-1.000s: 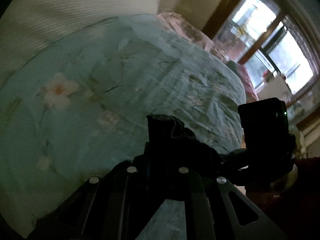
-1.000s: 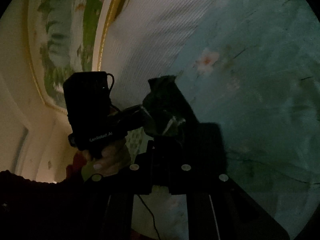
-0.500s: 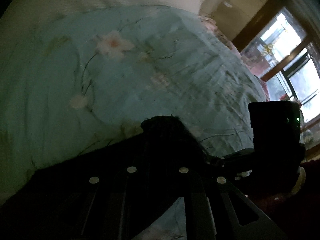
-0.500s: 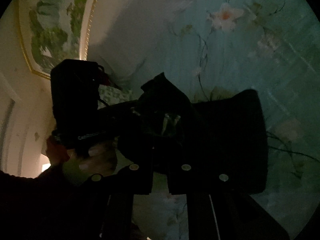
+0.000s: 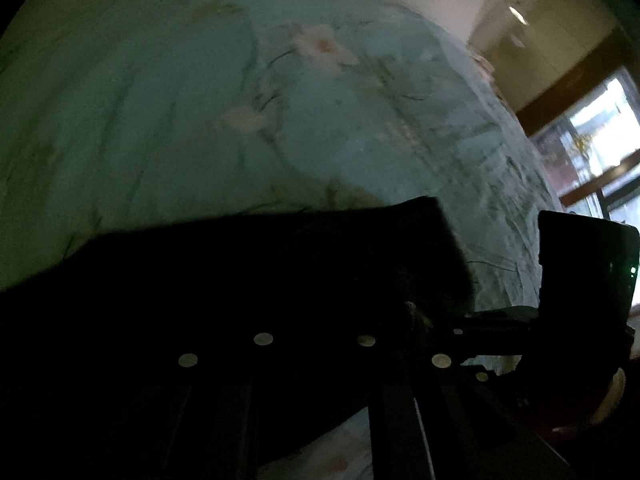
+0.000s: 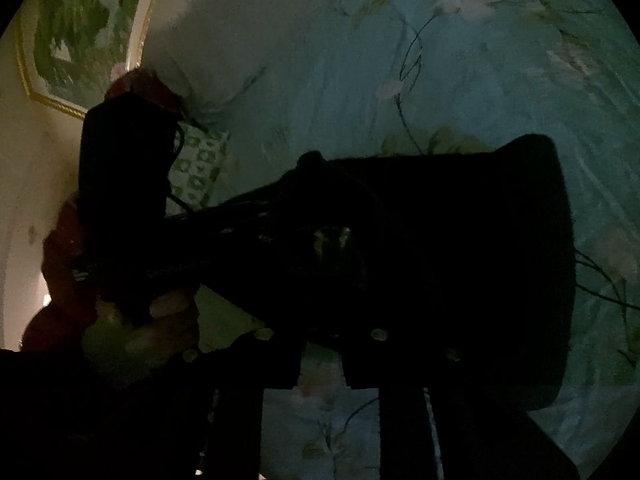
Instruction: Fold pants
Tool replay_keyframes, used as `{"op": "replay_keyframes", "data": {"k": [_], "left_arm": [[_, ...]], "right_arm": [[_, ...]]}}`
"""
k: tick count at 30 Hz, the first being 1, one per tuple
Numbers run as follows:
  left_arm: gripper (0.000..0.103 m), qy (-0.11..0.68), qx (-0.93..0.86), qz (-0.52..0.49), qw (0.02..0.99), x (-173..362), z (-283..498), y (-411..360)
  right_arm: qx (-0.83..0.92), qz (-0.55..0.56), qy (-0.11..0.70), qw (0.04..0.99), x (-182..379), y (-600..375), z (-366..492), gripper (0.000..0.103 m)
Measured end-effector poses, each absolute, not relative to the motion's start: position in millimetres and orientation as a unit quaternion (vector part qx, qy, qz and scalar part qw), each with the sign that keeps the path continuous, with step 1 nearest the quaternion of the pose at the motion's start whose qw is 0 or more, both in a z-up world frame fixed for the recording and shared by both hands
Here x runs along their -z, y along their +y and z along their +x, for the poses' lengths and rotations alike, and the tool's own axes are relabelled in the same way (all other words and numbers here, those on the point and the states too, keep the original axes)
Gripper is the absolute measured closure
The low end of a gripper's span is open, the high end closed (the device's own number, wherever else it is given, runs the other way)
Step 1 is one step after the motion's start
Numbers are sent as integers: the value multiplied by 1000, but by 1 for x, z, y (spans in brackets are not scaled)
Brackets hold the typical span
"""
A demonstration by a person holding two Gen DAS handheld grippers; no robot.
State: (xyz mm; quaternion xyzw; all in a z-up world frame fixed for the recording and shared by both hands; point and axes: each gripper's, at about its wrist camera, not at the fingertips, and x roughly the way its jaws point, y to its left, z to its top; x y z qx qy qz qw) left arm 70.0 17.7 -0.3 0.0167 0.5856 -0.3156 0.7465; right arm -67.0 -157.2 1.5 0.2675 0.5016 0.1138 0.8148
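Note:
The black pants (image 5: pixel 248 280) lie spread low over the pale green flowered bedspread (image 5: pixel 200 100). They also show in the right wrist view (image 6: pixel 460 260) as a wide dark slab. My left gripper (image 5: pixel 316 280) is shut on the pants' edge; its fingers are lost in the dark cloth. My right gripper (image 6: pixel 332 240) is shut on the same edge close beside it. The right gripper's body shows at the right of the left wrist view (image 5: pixel 584 264). The left gripper's body shows at the left of the right wrist view (image 6: pixel 124 184).
A white ribbed headboard (image 6: pixel 240 40) and a framed painting (image 6: pixel 80 28) are behind the bed. A patterned pillow (image 6: pixel 196 168) lies by the headboard. A window (image 5: pixel 600 148) is at the far right.
Both grippers have come down and forward toward the bedspread with the pants' edge. The pants now spread wide across both views instead of hanging as a small bunch.

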Motion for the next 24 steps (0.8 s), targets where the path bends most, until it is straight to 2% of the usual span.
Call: {"op": "replay_keyframes", "data": {"k": [7,10,13,17,21,24], "left_arm": [[93,603,255,-42,755,5,65,71],[87,602,231,-68,761,2,61,92],[86,598,201,-96,770,-2,55,117],[77,590,163,-127,780,-8,45,143],[75,585,125,-162,785,-12,33,174],[73,578,96,-191,788,-14,23,198]], "right_arm": [[-129,235,529,805,6,-135,-61,57],[-146,225,537,800,2,-126,-56,57],[-166,214,538,798,-5,-118,-49,57],[-195,193,535,799,-15,-108,-37,56],[-221,172,533,798,-23,-92,-23,50],[-234,154,533,799,-24,-83,-11,50]]}}
